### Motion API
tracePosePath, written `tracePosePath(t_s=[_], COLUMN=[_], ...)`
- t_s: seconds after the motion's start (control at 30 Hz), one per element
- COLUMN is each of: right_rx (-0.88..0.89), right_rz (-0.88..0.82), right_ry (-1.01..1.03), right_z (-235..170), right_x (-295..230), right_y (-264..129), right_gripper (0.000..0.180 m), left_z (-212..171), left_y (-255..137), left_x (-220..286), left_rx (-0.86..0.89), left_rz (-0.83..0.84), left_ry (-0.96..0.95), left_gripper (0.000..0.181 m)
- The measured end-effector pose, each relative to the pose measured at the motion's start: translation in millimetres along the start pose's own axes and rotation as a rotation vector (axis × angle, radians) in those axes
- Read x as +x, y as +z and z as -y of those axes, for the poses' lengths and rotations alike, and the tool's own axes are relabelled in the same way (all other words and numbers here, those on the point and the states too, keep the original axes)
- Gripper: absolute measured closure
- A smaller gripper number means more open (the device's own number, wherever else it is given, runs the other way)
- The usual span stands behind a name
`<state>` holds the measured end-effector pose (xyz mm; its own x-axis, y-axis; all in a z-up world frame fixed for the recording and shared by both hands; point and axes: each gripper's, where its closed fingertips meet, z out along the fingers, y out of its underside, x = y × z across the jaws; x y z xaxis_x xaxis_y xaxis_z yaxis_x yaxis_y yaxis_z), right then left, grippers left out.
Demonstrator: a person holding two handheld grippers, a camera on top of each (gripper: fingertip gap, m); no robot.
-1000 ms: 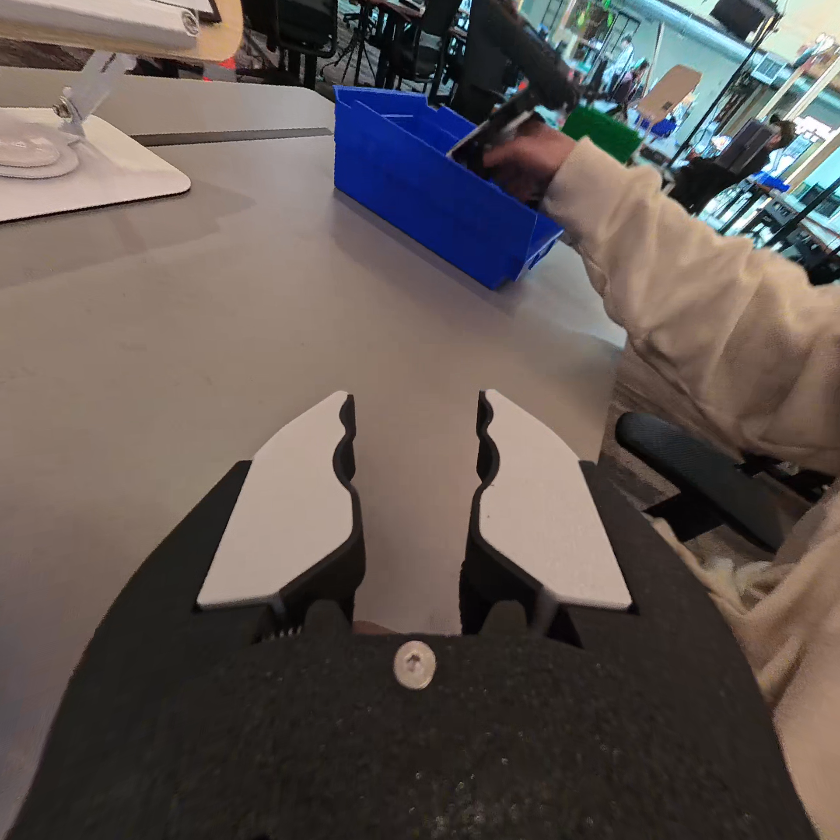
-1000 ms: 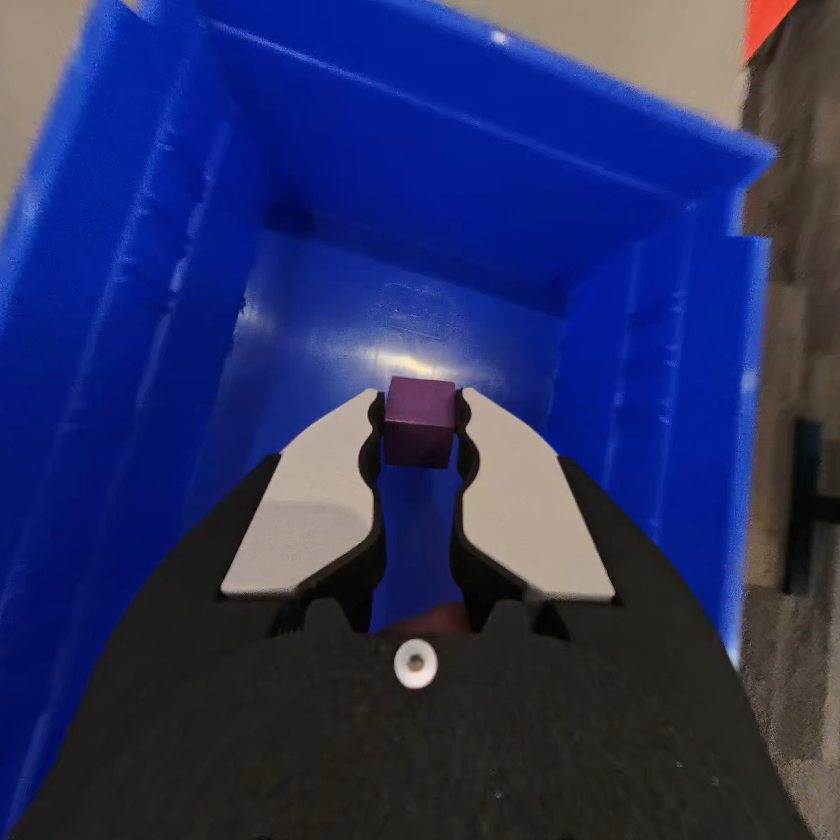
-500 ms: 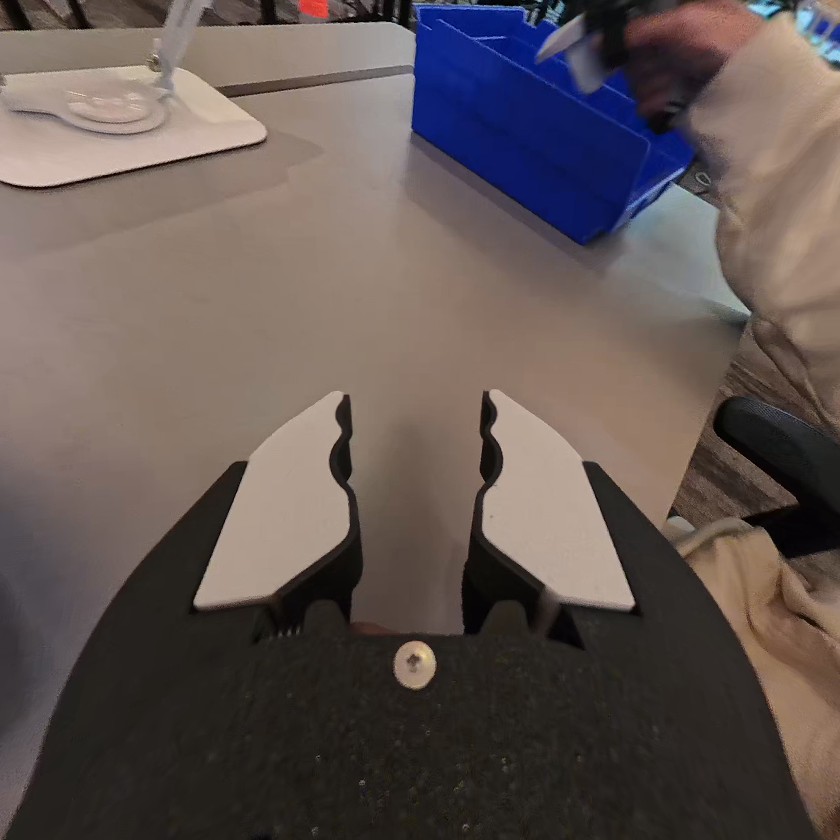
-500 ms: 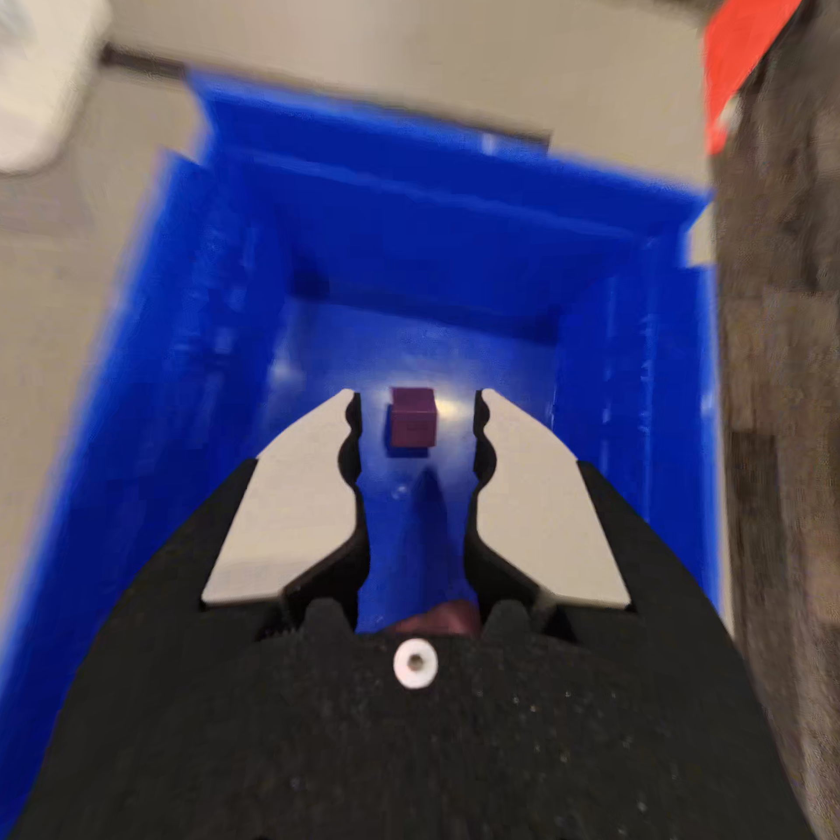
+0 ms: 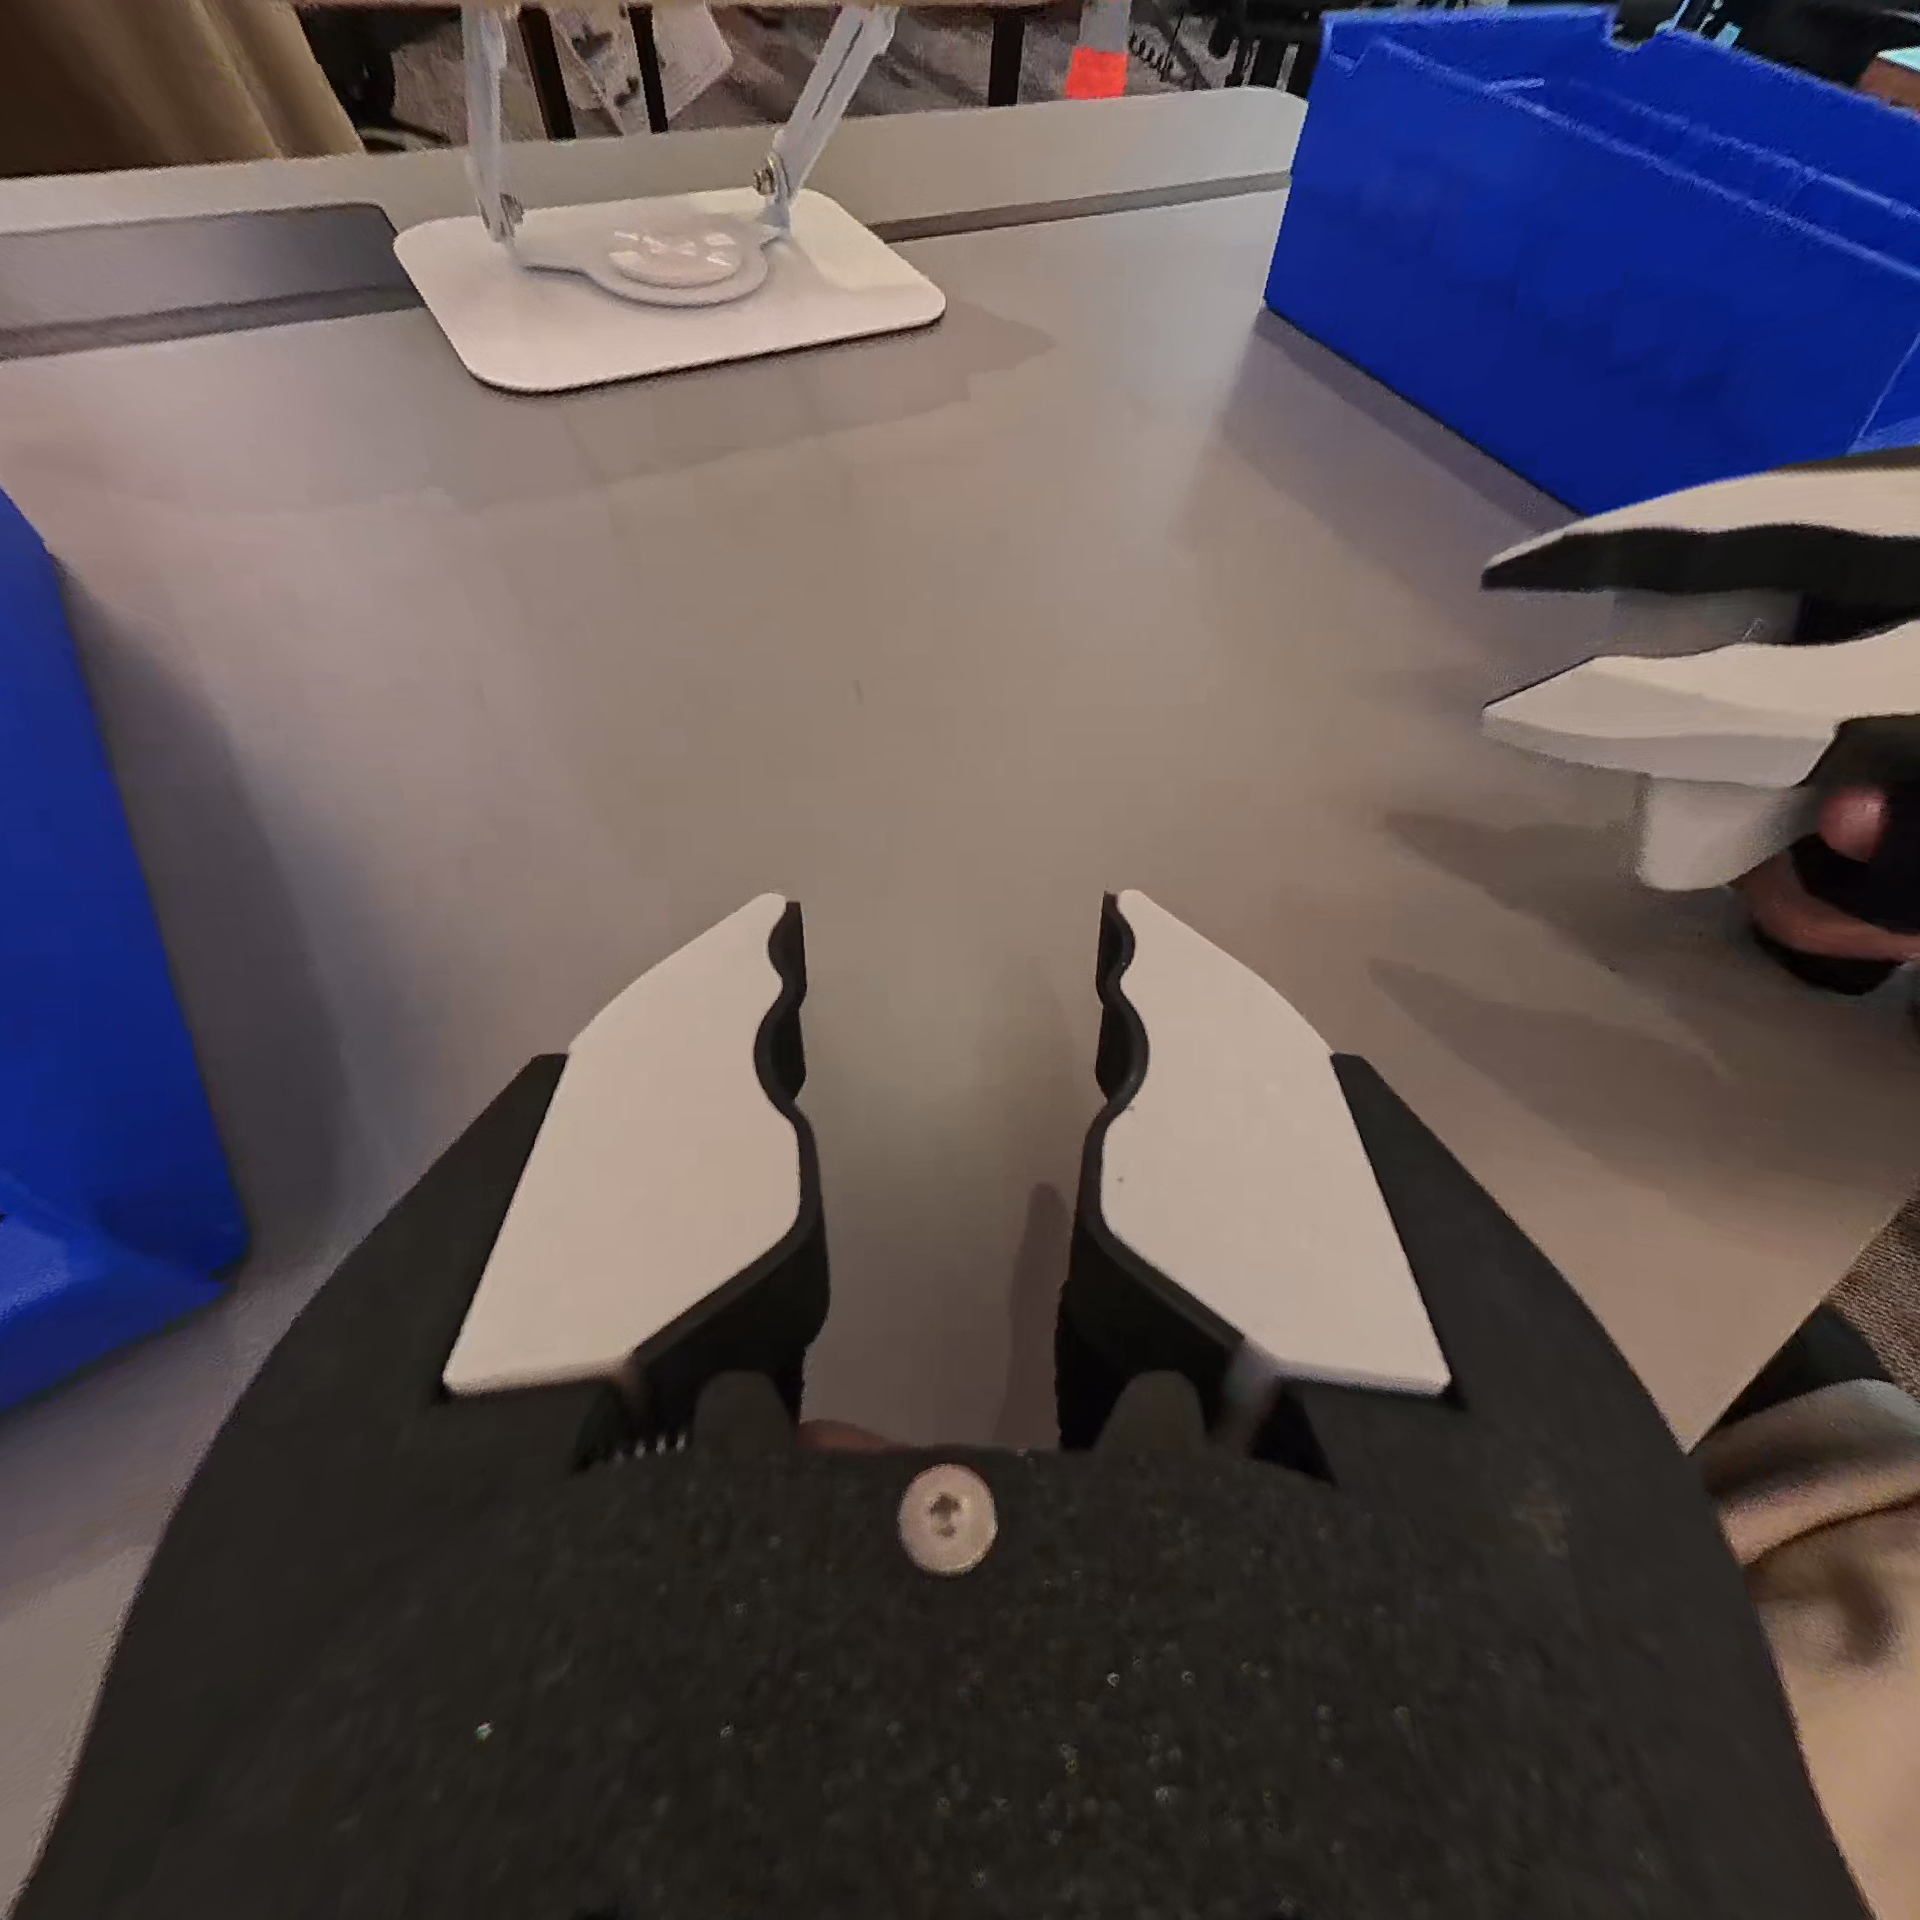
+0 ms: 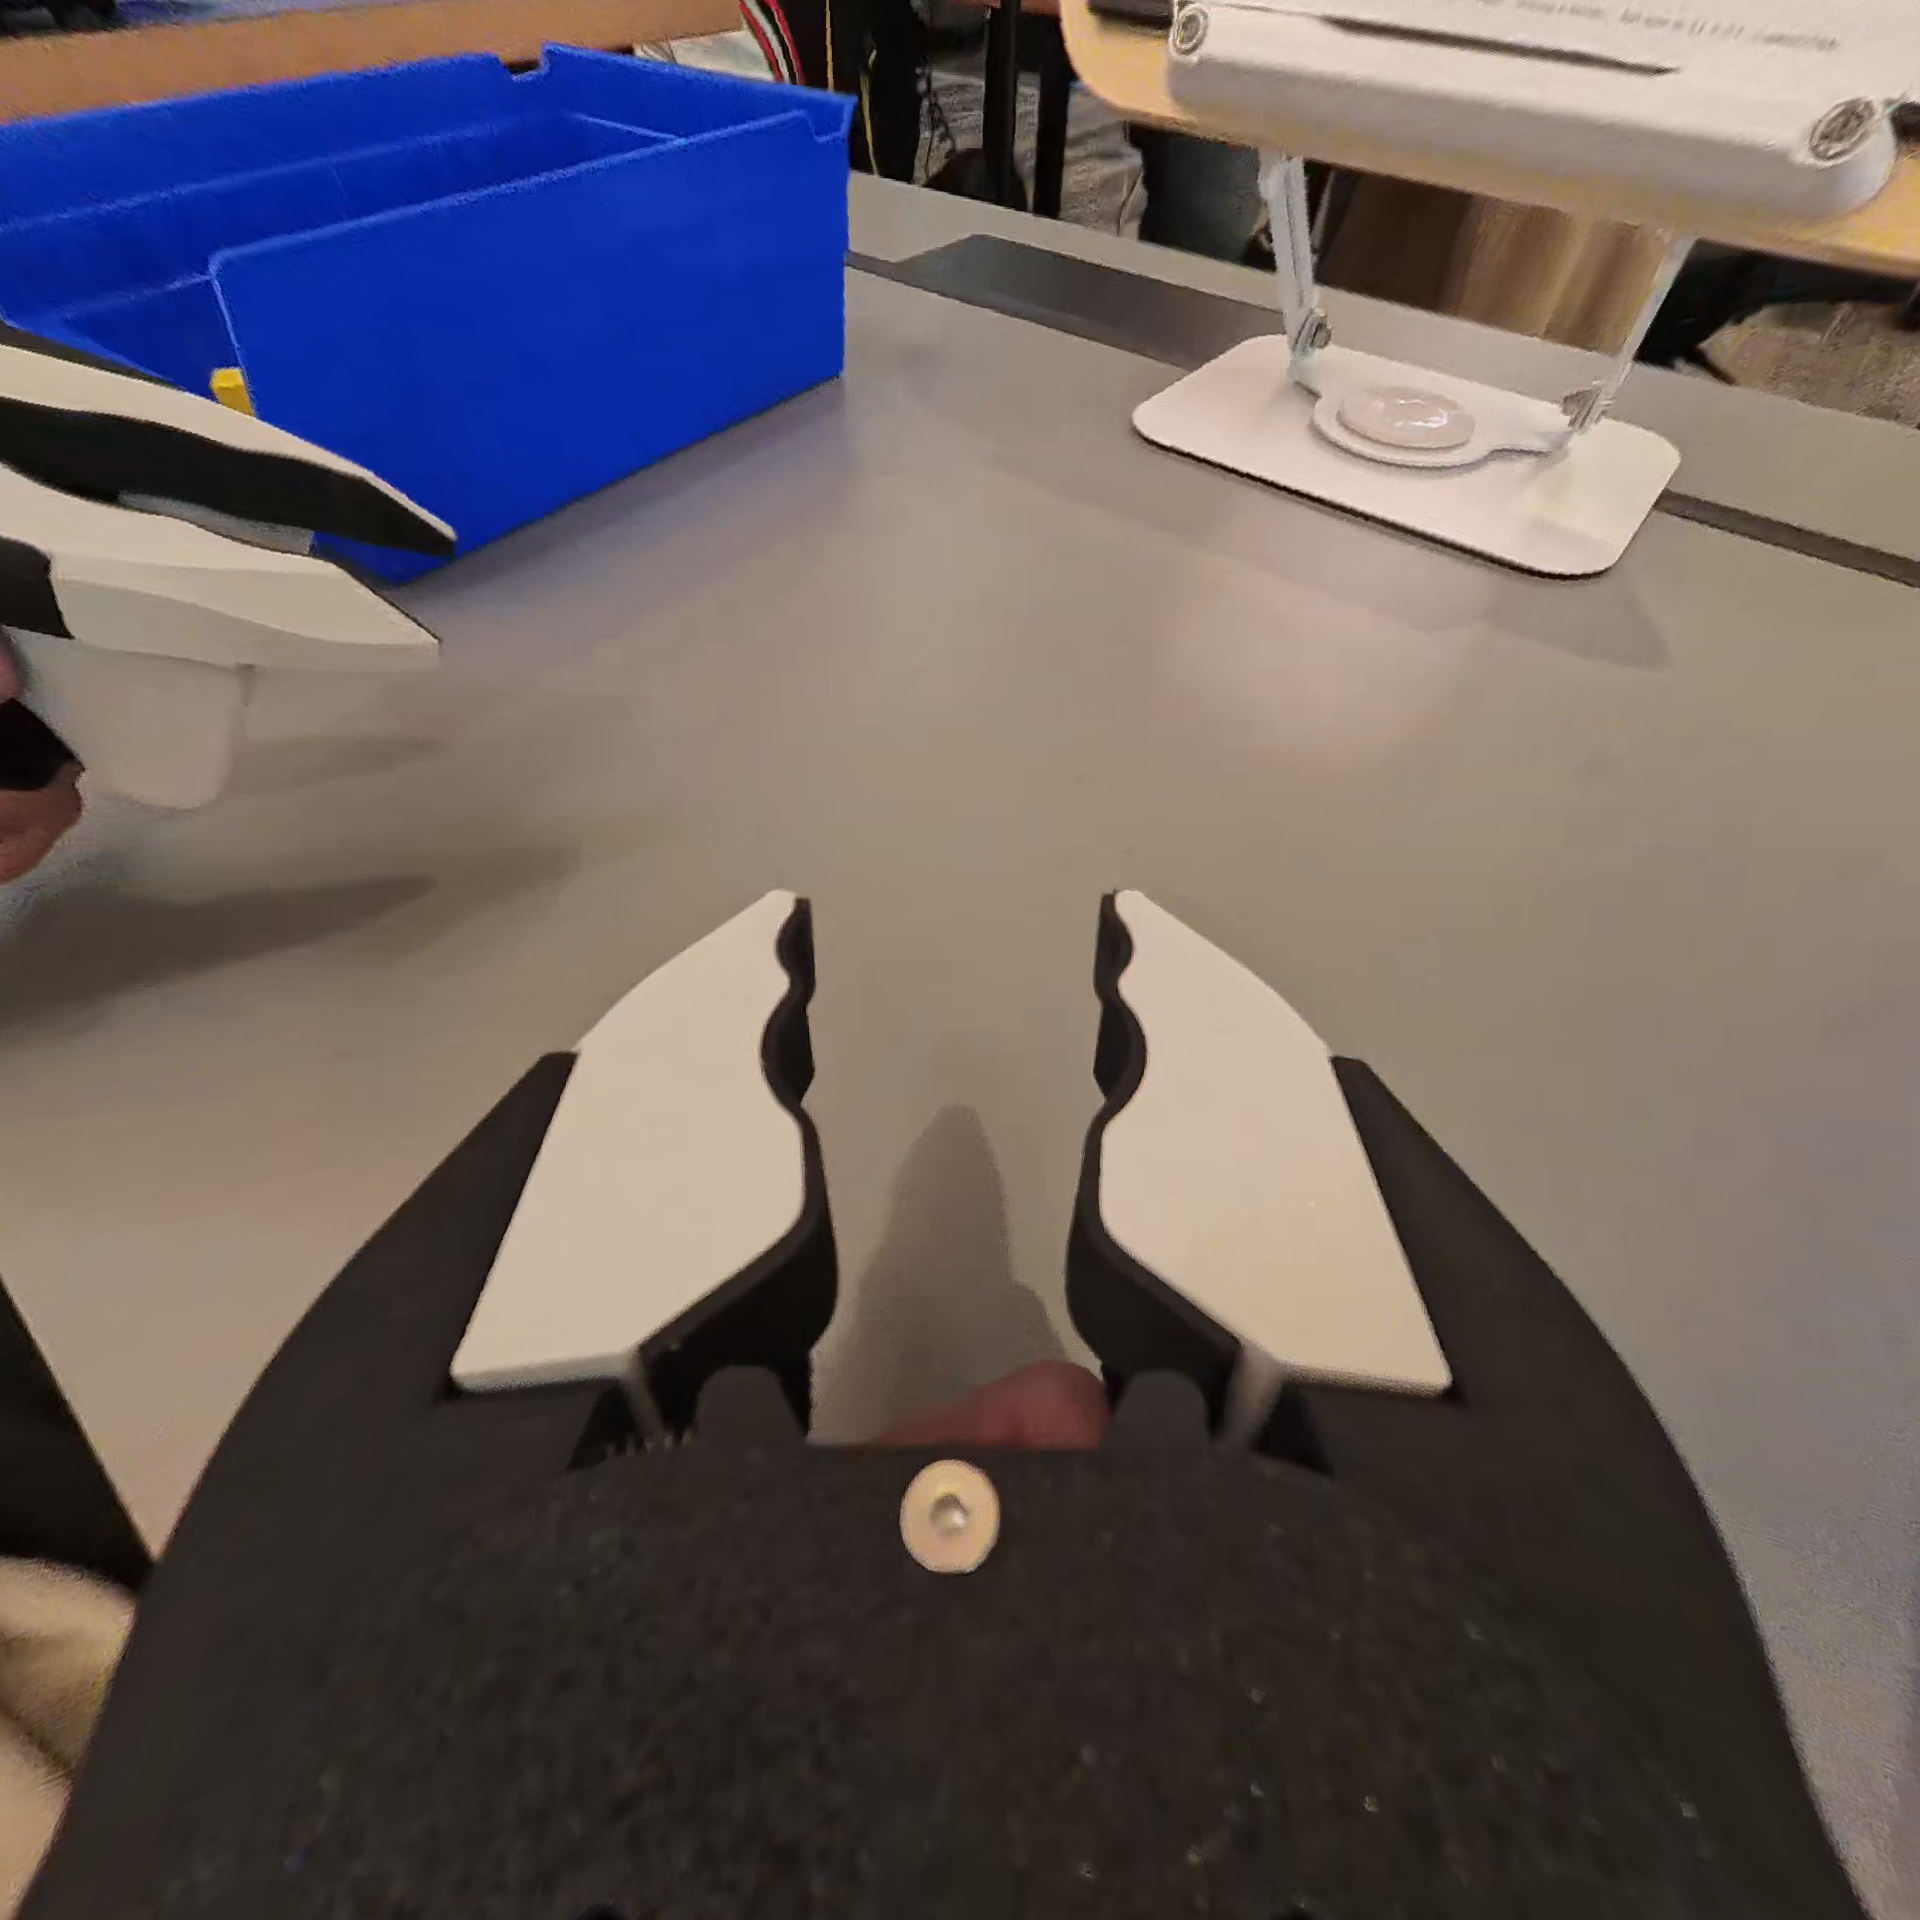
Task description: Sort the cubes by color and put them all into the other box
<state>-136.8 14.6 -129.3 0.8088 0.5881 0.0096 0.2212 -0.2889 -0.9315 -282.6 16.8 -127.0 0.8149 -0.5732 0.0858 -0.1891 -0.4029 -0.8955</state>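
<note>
1. The left gripper (image 5: 951, 914) is held low over the grey table (image 5: 727, 675) at the bottom centre of the left wrist view; its jaws are spread and nothing is held between them.
2. The right gripper (image 6: 954, 914) is likewise seen at the bottom centre of its own view, jaws spread and empty, and its fingers (image 5: 1662, 717) enter the left wrist view from the right edge.
3. One blue box (image 6: 540, 312), divided by inner walls, is seen at the upper left of the right wrist view. A small yellow piece (image 6: 231, 390), probably a cube, shows just above the other gripper's fingers; whether it lies inside the box cannot be told.
4. A second blue box (image 5: 1558, 312) stands at the upper right of the left wrist view. No other cubes are visible in either view.
5. The step in hand is judged to be a return for the next cube. An empty gripper is best brought over the divided box from above, with the jaws kept spread until a cube sits squarely between the pads.
6. The white stand (image 6: 1455, 468) at the upper right of the right wrist view is to be kept clear of, and the two grippers kept apart.
</note>
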Motion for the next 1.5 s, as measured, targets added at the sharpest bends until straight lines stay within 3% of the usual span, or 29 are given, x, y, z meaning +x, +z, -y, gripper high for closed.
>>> tracePosePath(t_s=[0.23,0.37,0.5,0.63,0.7,0.77,0.9,1.07,1.13,1.23,1.5], right_rx=[0.021,0.018,0.004,0.009,0.006,0.005,-0.003,-0.013,-0.013,-0.015,-0.021], right_rz=[-0.023,0.002,0.010,0.028,0.041,0.052,0.048,0.056,0.056,0.058,0.036], right_ry=[-0.005,0.013,0.002,0.014,0.020,0.017,-0.016,-0.013,-0.005,0.010,0.000], right_z=[-1.3,-1.0,-3.4,-1.7,-1.3,-0.6,-0.9,-3.5,-3.9,-5.2,-5.8], right_x=[9.1,9.0,9.2,10.8,10.3,8.7,5.8,5.1,6.6,8.6,12.2], right_y=[-11.0,-11.7,-13.7,-14.3,-12.3,-10.2,-7.6,-6.8,-8.2,-9.4,-12.5], right_gripper=[0.130,0.129,0.129,0.130,0.130,0.130,0.130,0.131,0.131,0.132,0.134], left_z=[-8.4,16.3,28.7,18.4,17.5,11.1,-13.2,-44.9,-51.3,-54.0,-40.2], left_y=[-3.9,-39.6,-87.8,-108.7,-103.9,-92.5,-59.6,-42.4,-41.3,-38.0,-41.1], left_x=[9.7,9.9,-50.7,-133.0,-177.3,-209.9,-215.5,-218.1,-222.3,-217.3,-231.0], left_rx=[-0.045,-0.016,-0.058,-0.385,-0.514,-0.644,-0.827,-1.000,-1.033,-1.037,-0.991], left_rz=[-0.054,-0.079,0.083,0.146,0.172,0.174,-0.009,-0.096,-0.101,-0.173,-0.143], left_ry=[-0.019,-0.045,-0.037,0.072,0.123,0.189,0.217,0.225,0.224,0.192,0.277], left_gripper=[0.127,0.128,0.131,0.124,0.134,0.129,0.126,0.127,0.130,0.152,0.153])
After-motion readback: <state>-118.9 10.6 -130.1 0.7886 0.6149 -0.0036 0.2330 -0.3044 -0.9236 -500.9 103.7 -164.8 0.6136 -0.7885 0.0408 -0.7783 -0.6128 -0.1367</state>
